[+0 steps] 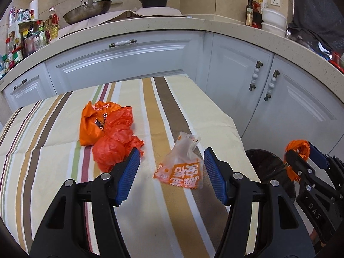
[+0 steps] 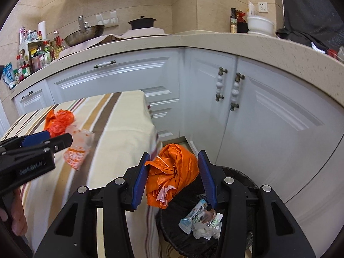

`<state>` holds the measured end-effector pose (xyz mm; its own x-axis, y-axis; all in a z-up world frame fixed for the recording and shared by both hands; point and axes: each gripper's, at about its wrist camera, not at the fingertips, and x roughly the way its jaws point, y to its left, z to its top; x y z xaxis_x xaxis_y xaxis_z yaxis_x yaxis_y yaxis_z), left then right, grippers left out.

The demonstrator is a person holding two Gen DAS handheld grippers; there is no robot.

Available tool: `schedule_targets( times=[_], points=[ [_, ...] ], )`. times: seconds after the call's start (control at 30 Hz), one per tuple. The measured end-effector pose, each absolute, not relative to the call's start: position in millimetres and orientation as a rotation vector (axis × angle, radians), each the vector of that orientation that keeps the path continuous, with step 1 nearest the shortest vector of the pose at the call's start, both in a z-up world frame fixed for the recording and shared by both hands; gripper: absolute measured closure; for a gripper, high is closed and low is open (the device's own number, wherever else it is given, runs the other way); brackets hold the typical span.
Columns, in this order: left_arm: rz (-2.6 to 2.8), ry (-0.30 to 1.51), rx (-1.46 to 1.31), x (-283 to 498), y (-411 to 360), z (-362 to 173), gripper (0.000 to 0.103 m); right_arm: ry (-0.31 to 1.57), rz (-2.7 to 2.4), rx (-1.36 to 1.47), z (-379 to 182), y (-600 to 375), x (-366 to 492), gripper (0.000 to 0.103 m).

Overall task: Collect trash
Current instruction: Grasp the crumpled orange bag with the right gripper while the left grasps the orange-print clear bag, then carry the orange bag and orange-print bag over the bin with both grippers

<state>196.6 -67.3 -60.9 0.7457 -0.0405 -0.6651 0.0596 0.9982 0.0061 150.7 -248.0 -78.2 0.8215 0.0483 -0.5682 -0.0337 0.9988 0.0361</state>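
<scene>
Only the right wrist view looks into the black trash bin point(image 2: 240, 172) and shows wrappers point(image 2: 200, 221) inside. The right gripper point(image 2: 173, 172) squeezes a crumpled orange bag point(image 2: 172, 172) between its fingers, above the bin. The left gripper point(image 1: 172, 172) has its fingers wide apart, empty, around a clear snack bag point(image 1: 180, 167) lying on the striped bench point(image 1: 53, 161) beside the bin.

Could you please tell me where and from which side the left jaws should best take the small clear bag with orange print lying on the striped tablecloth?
Probably the puffed middle of the clear bag, approached from above and the near side. The left gripper already stands open astride it, and its crumpled body looks narrow enough to pinch.
</scene>
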Motion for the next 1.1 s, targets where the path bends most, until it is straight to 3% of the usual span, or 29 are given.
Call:
schedule_targets(
  times=[0.07, 0.2, 0.4, 0.8, 1.1],
  points=[
    [-0.056, 0.741, 0.031, 202.1, -70.5, -63.6, 0.049, 0.609, 0.042, 0.034, -81.7, -253.5, 151.9, 0.057],
    [-0.079, 0.771, 0.024, 211.3, -74.5, -69.2, 0.075, 0.612, 0.039, 0.046, -86.2, -261.0, 153.3, 0.057],
    [-0.088, 0.744, 0.027, 208.7, -72.8, -69.7, 0.089, 0.616, 0.040, 0.056, -90.2, -264.8, 153.3, 0.057],
    [-0.122, 0.632, 0.027, 170.6, -78.2, -35.2, 0.090, 0.585, -0.004, 0.033, -80.7, -275.8, 138.4, 0.057],
    [-0.277, 0.606, 0.064, 148.6, -140.6, -28.0, 0.090, 0.574, -0.106, 0.027, -75.7, -314.8, 121.6, 0.057]
  ],
)
